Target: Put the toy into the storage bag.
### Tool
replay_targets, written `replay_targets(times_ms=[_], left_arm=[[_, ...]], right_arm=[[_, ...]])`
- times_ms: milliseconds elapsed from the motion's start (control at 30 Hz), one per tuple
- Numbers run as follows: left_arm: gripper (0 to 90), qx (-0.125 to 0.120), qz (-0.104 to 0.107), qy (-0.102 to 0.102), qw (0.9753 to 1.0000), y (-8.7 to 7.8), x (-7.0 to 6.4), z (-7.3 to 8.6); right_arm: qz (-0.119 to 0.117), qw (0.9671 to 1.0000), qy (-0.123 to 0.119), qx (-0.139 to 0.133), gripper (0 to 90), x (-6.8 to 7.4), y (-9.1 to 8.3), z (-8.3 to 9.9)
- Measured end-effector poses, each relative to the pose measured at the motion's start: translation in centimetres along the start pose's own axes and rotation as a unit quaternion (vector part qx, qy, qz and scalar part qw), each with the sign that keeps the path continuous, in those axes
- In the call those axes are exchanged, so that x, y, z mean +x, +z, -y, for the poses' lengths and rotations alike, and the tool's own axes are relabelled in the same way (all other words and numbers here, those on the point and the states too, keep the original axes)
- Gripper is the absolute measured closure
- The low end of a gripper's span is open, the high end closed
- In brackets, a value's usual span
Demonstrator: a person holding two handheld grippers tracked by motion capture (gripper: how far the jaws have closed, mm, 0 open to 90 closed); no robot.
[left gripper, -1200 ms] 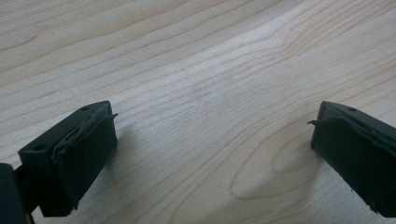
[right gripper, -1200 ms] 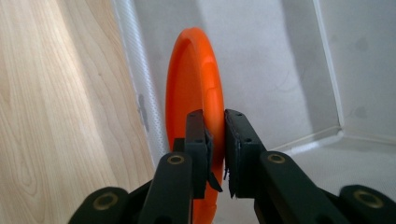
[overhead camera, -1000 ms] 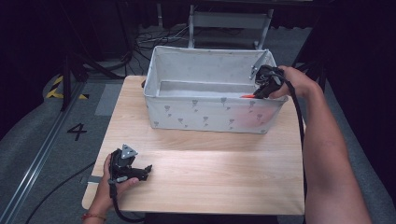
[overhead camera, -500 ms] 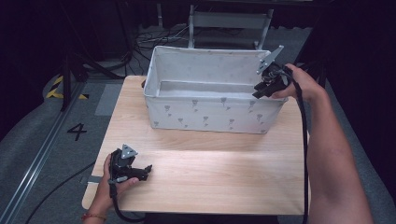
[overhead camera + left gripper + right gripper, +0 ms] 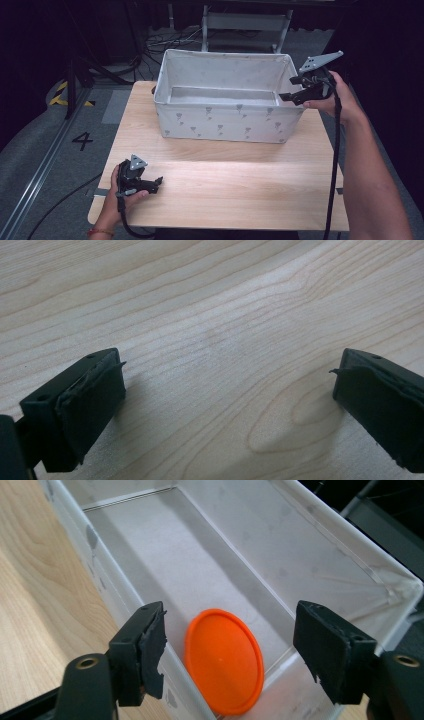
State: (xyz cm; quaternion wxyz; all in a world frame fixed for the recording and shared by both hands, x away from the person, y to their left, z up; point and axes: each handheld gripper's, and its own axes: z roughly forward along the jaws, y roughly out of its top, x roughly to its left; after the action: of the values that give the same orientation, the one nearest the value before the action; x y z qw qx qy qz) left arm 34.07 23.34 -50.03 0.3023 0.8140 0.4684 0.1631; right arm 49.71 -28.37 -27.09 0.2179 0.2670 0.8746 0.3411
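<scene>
Right gripper [image 5: 292, 96], jaws now wide and empty, lifts clear of fabric bin [image 5: 225, 120] at its right end; orange disc [image 5: 223, 661] lies released inside. Left gripper [image 5: 152, 182], jaws wide, idles at table's [image 5: 240, 190] near left corner.

Bench [image 5: 235, 190]: pale wood, visible grain, smooth matt finish.
Bin [image 5: 225, 120]: white cloth, grey print, soft matt walls.
Disc [image 5: 223, 661]: orange plastic, smooth, slight sheen.
Tongs' pads [image 5: 92, 400]: black, matt, frayed edges.
</scene>
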Motion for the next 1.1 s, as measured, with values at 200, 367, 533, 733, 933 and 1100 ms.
replay_targets(times_ms=[200,367,533,733,933,1100], left_arm=[[0.7,0.000,0.000,0.000,1.0000,0.0,0.0,0.0],[0.7,0.000,0.000,0.000,1.0000,0.0,0.0,0.0],[0.7,0.000,0.000,0.000,1.0000,0.0,0.0,0.0],[0.6,0.000,0.000,0.001,1.0000,0.0,0.0,0.0],[0.7,0.000,0.000,0.000,1.0000,0.0,0.0,0.0],[0.6,0.000,0.000,0.000,1.0000,0.0,0.0,0.0]], right_arm=[[0.042,0.9985,0.017,-0.031,22.5,0.8,-1.2,1.3],[0.058,0.9973,0.023,-0.038,21.1,1.5,-2.1,2.1],[0.070,0.9963,0.026,-0.041,20.7,2.1,-2.9,2.8],[0.081,0.9952,0.032,-0.045,19.8,2.7,-3.6,3.6],[0.086,0.9949,0.031,-0.043,19.4,3.5,-4.0,4.4],[0.093,0.9945,0.025,-0.040,18.6,4.3,-4.2,4.9]])
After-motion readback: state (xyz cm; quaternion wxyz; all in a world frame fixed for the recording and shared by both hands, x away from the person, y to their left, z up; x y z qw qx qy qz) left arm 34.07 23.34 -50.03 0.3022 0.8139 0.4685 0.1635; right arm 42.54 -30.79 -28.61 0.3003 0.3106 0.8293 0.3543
